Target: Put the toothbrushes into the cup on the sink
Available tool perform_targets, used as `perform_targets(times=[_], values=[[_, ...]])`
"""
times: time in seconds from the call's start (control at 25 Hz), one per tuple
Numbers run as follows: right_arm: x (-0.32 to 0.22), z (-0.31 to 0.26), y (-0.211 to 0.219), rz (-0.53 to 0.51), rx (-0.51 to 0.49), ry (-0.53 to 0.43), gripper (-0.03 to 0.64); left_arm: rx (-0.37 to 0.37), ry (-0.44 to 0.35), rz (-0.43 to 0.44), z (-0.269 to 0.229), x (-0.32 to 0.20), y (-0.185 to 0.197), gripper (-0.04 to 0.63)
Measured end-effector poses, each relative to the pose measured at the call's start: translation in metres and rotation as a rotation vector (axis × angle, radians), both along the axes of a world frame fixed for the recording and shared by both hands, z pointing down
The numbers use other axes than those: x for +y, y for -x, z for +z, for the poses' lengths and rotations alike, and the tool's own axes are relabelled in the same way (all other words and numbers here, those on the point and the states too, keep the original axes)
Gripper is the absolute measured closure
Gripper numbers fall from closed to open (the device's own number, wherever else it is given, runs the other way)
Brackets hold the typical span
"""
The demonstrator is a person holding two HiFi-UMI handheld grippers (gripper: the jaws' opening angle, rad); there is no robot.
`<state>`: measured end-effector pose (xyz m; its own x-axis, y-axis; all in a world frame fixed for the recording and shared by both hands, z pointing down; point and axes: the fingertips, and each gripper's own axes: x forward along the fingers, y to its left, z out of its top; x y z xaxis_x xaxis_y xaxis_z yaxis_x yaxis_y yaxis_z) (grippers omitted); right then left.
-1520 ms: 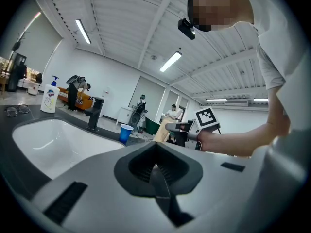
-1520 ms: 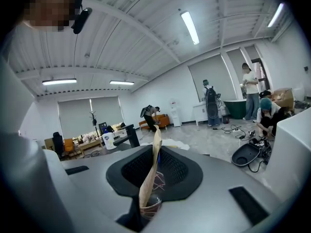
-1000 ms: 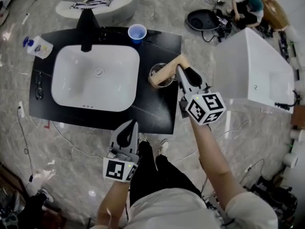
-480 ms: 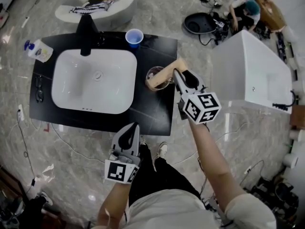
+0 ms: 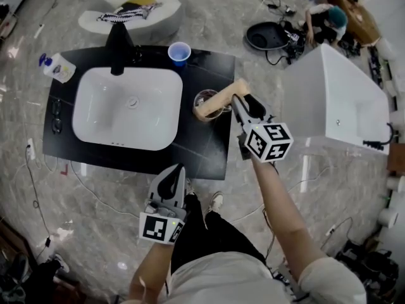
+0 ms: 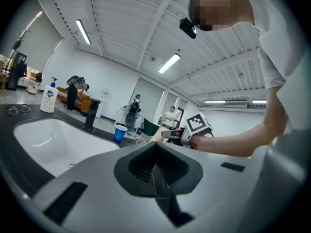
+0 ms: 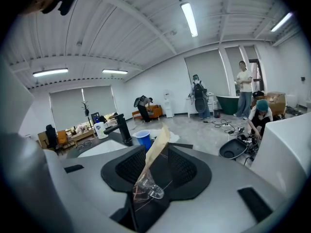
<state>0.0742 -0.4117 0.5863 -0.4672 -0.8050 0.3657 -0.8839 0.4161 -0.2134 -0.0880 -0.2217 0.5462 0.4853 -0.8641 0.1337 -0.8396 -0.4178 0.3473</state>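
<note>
Tan paper wraps the toothbrush (image 5: 219, 97), which leans with its lower end in the glass cup (image 5: 204, 97) on the black desk (image 5: 209, 147), between the white basin (image 5: 126, 106) and the desk's right edge. Its upper end slants towards the right gripper (image 5: 236, 98). That gripper's jaws have just been opening and now stand wide apart. In the right gripper view the pack (image 7: 155, 149) stands loose between them, and neither pad seems to press on it. The drop looks as good as made, so the step in hand is to come away cleanly. I would draw the gripper straight back along its own line, jaws kept wide, so neither pad catches the paper and drags the pack out or tips the glass. No sideways swing should come before the tips are past the pack's top end. The room for that lies behind and to the right, over the floor beyond the desk edge, though the big white tub (image 5: 342, 100) stands further right. The blue cup (image 5: 179, 52) and the black tap (image 5: 117, 43) stand well apart at the back, out of the path. The left gripper (image 5: 176, 170) hangs closed and empty off the desk's near edge, clear of everything.
</note>
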Motion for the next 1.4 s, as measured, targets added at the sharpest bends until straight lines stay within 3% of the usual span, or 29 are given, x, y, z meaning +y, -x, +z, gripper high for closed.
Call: perform_targets(times=[0.56, 0.92, 1.4], values=[[0.015, -0.02, -0.021, 0.031, -0.058, 0.013, 0.469, -0.052, -0.067, -0.037, -0.036, 0.017, -0.005, 0.594], [0.034, -0.053, -0.041, 0.039, -0.109, -0.019, 0.534, -0.09, -0.133, -0.067, -0.074, 0.039, -0.016, 0.594], [0.071, -0.078, -0.055, 0.025, -0.249, -0.013, 0.558, -0.132, -0.181, -0.119, -0.103, 0.077, -0.023, 0.594]])
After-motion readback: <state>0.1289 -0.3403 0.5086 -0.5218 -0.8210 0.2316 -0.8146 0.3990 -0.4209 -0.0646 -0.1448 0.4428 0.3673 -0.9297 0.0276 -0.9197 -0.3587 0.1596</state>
